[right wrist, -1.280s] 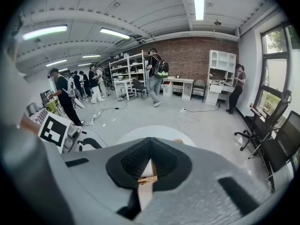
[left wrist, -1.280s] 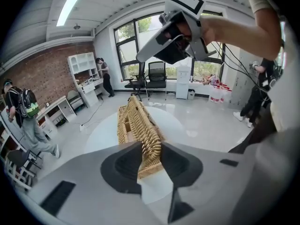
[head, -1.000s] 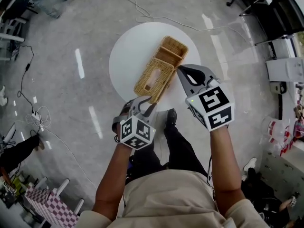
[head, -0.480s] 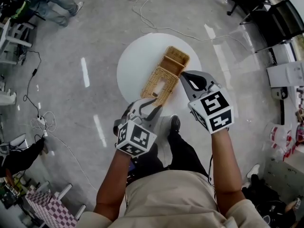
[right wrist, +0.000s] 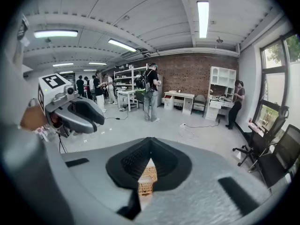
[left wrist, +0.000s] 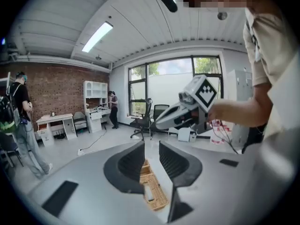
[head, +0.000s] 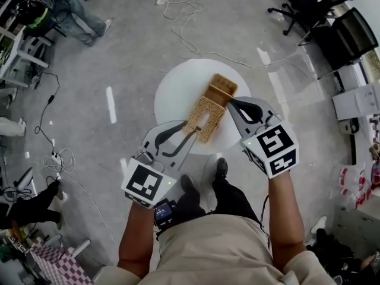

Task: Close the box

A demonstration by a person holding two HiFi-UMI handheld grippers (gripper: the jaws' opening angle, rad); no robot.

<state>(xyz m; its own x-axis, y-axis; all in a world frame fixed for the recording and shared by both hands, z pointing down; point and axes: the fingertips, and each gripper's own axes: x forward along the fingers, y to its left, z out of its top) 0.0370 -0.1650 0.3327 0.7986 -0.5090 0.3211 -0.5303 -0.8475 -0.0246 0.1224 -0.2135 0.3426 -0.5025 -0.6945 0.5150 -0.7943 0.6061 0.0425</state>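
Your left gripper (head: 189, 130) hangs with its jaws partly apart and nothing between them. Your right gripper (head: 234, 103) has its jaws closed tip to tip, also empty. The wicker box (head: 209, 107) lies on the round white desk (head: 175, 94), between the two grippers, touched by neither.

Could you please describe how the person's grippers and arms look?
The left gripper and right gripper are light grey with black ribbed pads, each bearing a white cube of black square markers. The person wears a beige short-sleeved shirt and a dark watch on the left wrist.
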